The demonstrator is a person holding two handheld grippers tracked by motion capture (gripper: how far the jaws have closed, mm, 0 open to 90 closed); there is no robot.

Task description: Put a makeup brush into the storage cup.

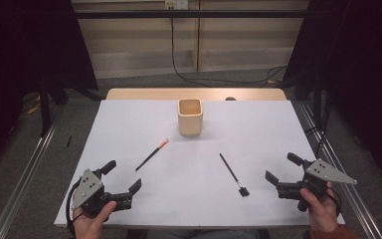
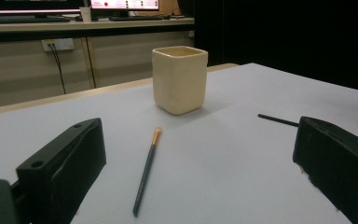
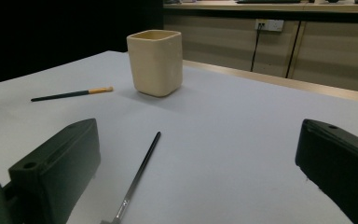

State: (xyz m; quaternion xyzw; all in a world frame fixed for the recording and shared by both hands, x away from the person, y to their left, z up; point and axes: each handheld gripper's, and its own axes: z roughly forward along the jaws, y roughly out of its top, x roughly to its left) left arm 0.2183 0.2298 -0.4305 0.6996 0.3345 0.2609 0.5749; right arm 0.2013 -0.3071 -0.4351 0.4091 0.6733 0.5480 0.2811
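Note:
A cream square cup (image 1: 190, 117) (image 2: 180, 79) (image 3: 155, 62) stands upright at the table's far middle. A dark brush with an orange tip (image 1: 151, 155) (image 2: 146, 171) (image 3: 72, 95) lies left of centre, ahead of my left gripper (image 1: 123, 176) (image 2: 200, 177). A black brush with a flat dark head (image 1: 234, 175) (image 3: 137, 175) lies right of centre, to the left of my right gripper (image 1: 282, 167) (image 3: 200, 182); its thin handle (image 2: 278, 121) pokes out by the left gripper's right jaw. Both grippers rest near the front edge, open, jaws wide apart with nothing between them.
A white sheet (image 1: 129, 119) covers the wooden table (image 1: 144, 93). A small dark object (image 1: 231, 98) lies on the far wooden strip. Metal rails (image 1: 25, 174) run along both sides on the floor. Cables (image 1: 199, 79) trail behind the table.

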